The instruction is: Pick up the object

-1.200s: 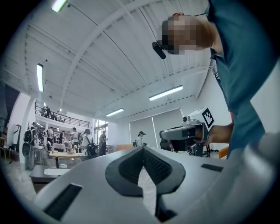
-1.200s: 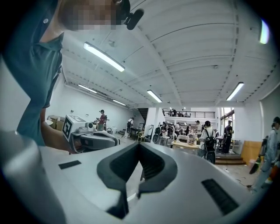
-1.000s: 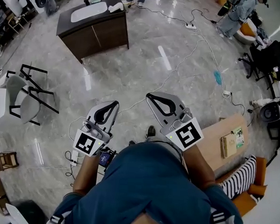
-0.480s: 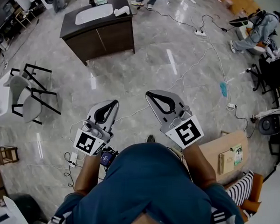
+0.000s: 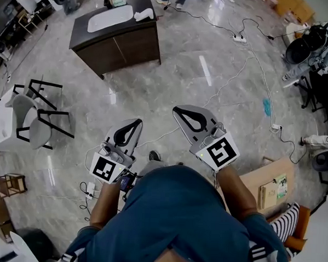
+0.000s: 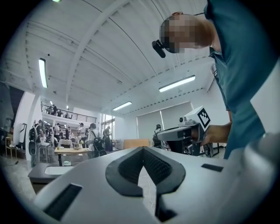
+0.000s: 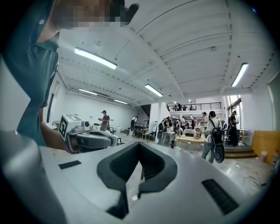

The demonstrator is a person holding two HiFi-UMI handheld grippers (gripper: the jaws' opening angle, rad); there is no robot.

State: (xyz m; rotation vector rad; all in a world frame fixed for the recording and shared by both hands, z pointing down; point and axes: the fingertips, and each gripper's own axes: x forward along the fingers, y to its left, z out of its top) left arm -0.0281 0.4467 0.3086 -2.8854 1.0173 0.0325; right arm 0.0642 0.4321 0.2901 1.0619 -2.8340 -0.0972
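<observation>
Both closed and empty: left hand-held gripper (image 5: 137, 122) and right hand-held gripper (image 5: 176, 108), above grey marble floor (image 5: 172, 73).

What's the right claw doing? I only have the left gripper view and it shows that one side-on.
Observer: The right gripper view shows the right claw shut, with nothing between its jaws.
Operator: Anything on the floor ahead?
Observer: In the head view, a white power strip lies on the marble floor well ahead of the person.
Operator: Any candidate to pick up?
Observer: A wooden table stands at the person's right, with a book lying on it.
</observation>
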